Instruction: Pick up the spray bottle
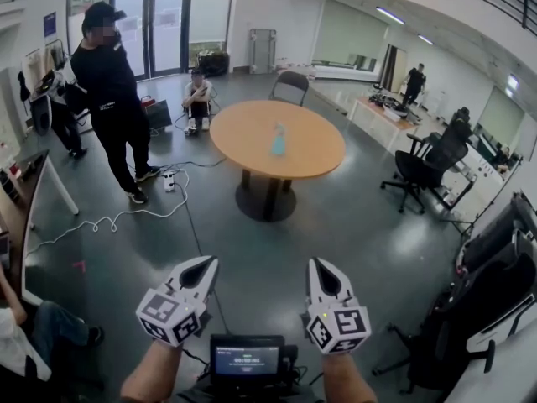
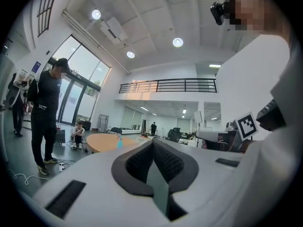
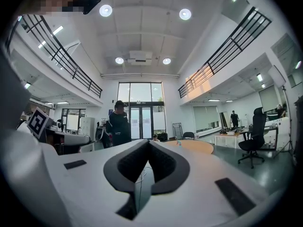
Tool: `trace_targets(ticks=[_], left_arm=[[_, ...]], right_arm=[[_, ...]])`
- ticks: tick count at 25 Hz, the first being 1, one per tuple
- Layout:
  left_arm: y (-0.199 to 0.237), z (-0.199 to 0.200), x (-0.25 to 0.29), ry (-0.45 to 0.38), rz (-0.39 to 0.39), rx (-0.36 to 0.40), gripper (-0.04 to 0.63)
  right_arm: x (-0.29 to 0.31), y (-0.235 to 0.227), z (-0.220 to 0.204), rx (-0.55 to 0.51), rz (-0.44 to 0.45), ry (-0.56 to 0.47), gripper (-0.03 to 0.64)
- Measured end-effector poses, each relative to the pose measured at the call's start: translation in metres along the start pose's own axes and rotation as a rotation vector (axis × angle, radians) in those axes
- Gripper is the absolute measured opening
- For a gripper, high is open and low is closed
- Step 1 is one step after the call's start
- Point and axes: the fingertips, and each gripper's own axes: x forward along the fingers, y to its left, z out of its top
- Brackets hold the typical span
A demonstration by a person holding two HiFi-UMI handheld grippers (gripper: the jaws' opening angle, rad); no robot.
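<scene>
A light blue spray bottle [image 1: 278, 140] stands upright near the middle of a round wooden table [image 1: 243, 133], far ahead across the floor. Both grippers are held low and close to me, well short of the table. My left gripper [image 1: 205, 264] has its jaws closed together with nothing between them. My right gripper [image 1: 319, 266] is likewise shut and empty. The left gripper view looks over its closed jaws [image 2: 152, 144] and shows the bottle [image 2: 120, 141] small on the table [image 2: 102, 143]. In the right gripper view, the bottle [image 3: 178, 142] sits tiny beyond the shut jaws [image 3: 147, 143].
A person in black [image 1: 109, 91] stands left of the table, and another person [image 1: 198, 97] sits on the floor behind. White cable [image 1: 117, 218] and a power strip [image 1: 169, 181] lie on the floor. Black office chairs [image 1: 426, 164] stand at the right, a grey chair [image 1: 291, 82] behind the table.
</scene>
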Motion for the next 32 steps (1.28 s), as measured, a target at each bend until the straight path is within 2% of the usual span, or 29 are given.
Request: trace_targets(ticks=[16, 22, 28, 32], left_arm=[[0.022, 0.001, -0.02, -0.02, -0.057, -0.01, -0.006], [0.034, -0.008, -0.03, 0.002, -0.067, -0.015, -0.006], [0.045, -0.011, -0.029, -0.006, -0.052, -0.04, -0.006], [0.056, -0.009, -0.02, -0.007, -0.027, -0.031, -0.006]], right_arm=[[0.008, 0.035, -0.003, -0.055, -0.032, 0.005, 0.011], [0.008, 0.047, -0.003, -0.041, -0.062, -0.015, 0.011], [0.021, 0.056, -0.011, -0.029, 0.005, -0.03, 0.012], [0.041, 0.05, -0.015, -0.02, 0.007, -0.019, 0.012]])
